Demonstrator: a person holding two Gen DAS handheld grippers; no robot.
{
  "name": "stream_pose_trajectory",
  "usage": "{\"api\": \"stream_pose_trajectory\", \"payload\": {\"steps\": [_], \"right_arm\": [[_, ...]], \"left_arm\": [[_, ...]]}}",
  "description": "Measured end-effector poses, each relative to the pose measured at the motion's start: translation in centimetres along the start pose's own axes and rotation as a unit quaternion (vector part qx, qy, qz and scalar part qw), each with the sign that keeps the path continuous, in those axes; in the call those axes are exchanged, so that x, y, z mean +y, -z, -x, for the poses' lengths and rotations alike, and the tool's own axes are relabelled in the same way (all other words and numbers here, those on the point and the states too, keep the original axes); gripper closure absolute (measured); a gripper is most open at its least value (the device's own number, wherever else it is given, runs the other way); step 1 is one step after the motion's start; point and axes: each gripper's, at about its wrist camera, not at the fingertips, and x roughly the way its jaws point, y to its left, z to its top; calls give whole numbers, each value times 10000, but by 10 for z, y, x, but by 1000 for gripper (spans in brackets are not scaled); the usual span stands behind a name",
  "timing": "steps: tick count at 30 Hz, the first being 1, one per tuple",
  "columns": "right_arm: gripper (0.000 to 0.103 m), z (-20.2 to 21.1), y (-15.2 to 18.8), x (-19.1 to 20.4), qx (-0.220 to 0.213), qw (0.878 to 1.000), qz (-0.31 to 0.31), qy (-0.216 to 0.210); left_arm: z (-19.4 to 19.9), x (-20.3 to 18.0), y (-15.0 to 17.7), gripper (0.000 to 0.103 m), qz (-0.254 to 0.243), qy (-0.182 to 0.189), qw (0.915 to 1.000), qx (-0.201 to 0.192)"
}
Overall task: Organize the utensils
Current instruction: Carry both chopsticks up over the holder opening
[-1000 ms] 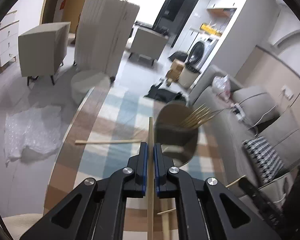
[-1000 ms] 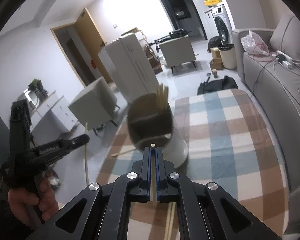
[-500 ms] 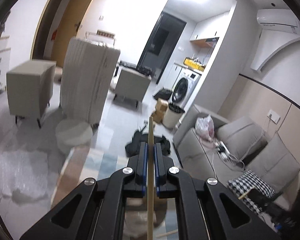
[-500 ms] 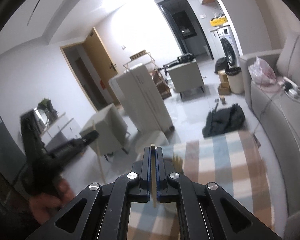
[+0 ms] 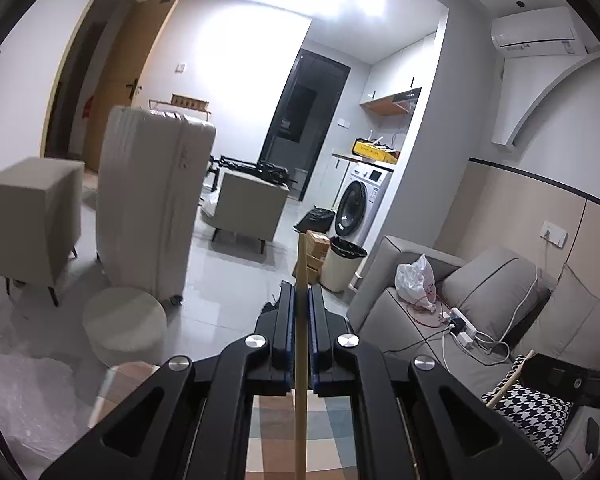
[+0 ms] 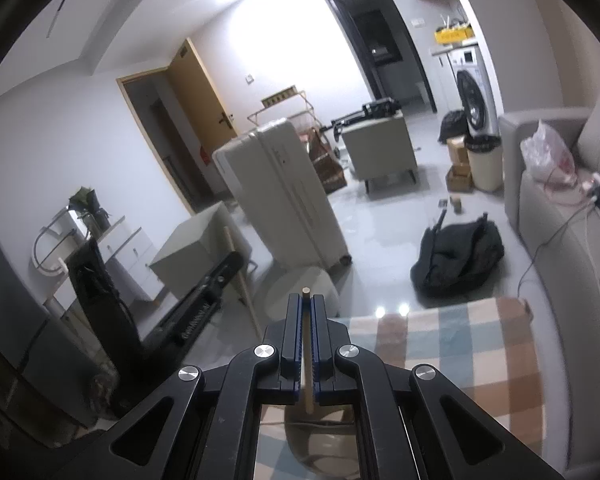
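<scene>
My left gripper is shut on a wooden chopstick that runs lengthwise between the fingers and sticks out past the tips. My right gripper is shut on another wooden chopstick, its round end just past the tips. The rim of the dark utensil holder shows just below the right gripper. In the right wrist view the left gripper is at the left with its chopstick upright. In the left wrist view the right gripper is at the far right with its chopstick.
A checked tablecloth covers the table below. A white suitcase, grey cabinets, a round stool, a sofa and a black bag on the floor lie beyond.
Both grippers have tilted upward, each holding its chopstick. The table and utensil holder have dropped to the bottom of the views, and the room now fills them.
</scene>
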Motion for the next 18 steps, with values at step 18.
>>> {"api": "stream_pose_trajectory", "payload": {"steps": [18], "right_arm": [[100,-28,25,-27,330,9991,-76,256]], "left_arm": [[10,-27,25,101,-834,270,9959,-233]]}}
